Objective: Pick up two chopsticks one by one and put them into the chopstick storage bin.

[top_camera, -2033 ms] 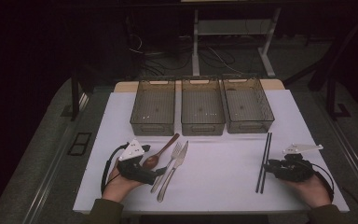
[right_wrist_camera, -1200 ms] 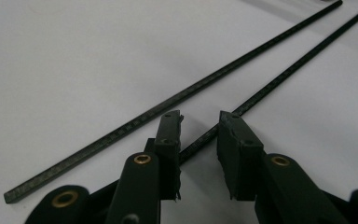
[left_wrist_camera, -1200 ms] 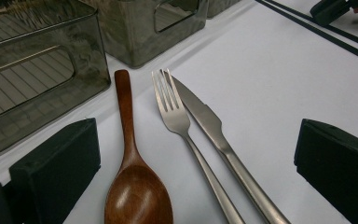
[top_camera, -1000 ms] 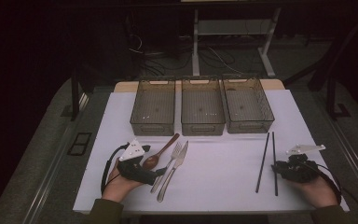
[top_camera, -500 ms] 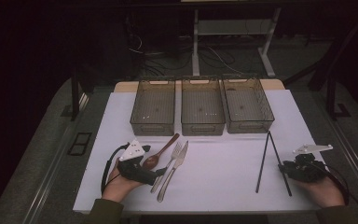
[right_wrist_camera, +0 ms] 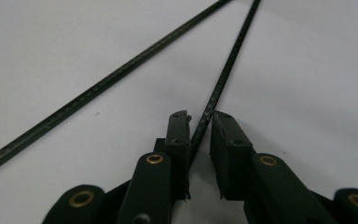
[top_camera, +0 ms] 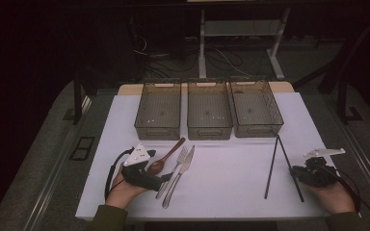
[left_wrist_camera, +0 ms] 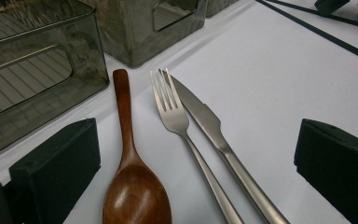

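The right gripper (right_wrist_camera: 200, 128) had just been closing narrow around one thin black chopstick (right_wrist_camera: 223, 77) lying on the white table (top_camera: 231, 178) beside its splayed twin (right_wrist_camera: 102, 86); light, stiff, slippery, best pinched near its end

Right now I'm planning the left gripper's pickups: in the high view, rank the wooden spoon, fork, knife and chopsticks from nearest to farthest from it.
1. Wooden spoon, right beside the left gripper.
2. Fork, next over.
3. Knife, just beyond the fork; close call.
4. Chopsticks, far across by the right gripper.
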A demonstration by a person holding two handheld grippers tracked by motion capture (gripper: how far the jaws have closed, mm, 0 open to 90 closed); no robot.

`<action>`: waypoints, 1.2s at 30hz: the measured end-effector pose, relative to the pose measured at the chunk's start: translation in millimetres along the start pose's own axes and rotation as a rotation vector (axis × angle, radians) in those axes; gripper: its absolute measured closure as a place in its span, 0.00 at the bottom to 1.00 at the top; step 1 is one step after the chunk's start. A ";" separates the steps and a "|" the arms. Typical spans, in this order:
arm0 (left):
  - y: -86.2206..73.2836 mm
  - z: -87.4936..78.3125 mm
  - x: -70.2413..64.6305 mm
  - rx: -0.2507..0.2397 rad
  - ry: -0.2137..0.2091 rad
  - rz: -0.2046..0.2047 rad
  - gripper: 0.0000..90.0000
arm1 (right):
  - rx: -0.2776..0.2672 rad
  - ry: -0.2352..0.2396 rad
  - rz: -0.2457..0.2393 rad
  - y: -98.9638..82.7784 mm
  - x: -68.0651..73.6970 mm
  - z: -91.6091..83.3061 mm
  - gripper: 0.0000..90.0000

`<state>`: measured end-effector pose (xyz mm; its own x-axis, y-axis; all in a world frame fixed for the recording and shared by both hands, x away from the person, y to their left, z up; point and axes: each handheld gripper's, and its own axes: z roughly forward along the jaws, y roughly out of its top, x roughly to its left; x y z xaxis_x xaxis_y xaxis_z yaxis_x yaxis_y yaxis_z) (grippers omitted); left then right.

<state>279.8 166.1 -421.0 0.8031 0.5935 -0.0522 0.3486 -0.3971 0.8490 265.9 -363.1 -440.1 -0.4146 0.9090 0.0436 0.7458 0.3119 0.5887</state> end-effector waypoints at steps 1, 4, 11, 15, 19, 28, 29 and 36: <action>0.0 0.0 -0.1 0.000 0.000 0.000 0.00 | 0.000 -0.005 0.008 -0.2 -1.1 -0.3 0.85; 0.0 0.1 0.0 0.000 -0.001 0.001 0.00 | 0.000 -0.016 0.018 -1.2 -5.0 -1.2 0.87; 0.0 0.1 -0.1 0.001 -0.001 0.001 0.00 | 0.007 -0.026 0.039 -2.4 -11.6 -3.0 0.90; 0.0 0.0 -0.1 0.000 -0.001 0.001 0.00 | 0.010 -0.039 0.044 -2.2 -14.0 -3.5 0.91; -0.1 0.1 -0.2 0.000 -0.002 0.000 0.00 | 0.010 -0.064 0.054 -3.8 -20.2 -4.9 0.92; -0.1 0.6 -0.4 -0.001 -0.004 0.000 0.00 | -0.006 -0.080 0.076 -9.6 -34.2 -8.5 0.93; -0.2 0.7 -0.3 -0.001 -0.004 0.002 0.00 | -0.009 -0.074 0.076 -10.1 -34.9 -8.4 0.93; -0.3 1.1 -0.7 0.005 -0.006 0.005 0.00 | -0.012 -0.071 0.081 -10.6 -35.4 -8.9 0.94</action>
<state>279.6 165.0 -421.8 0.8079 0.5871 -0.0512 0.3469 -0.4035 0.8467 268.0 -401.0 -440.8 -0.3146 0.9486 0.0346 0.7687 0.2332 0.5955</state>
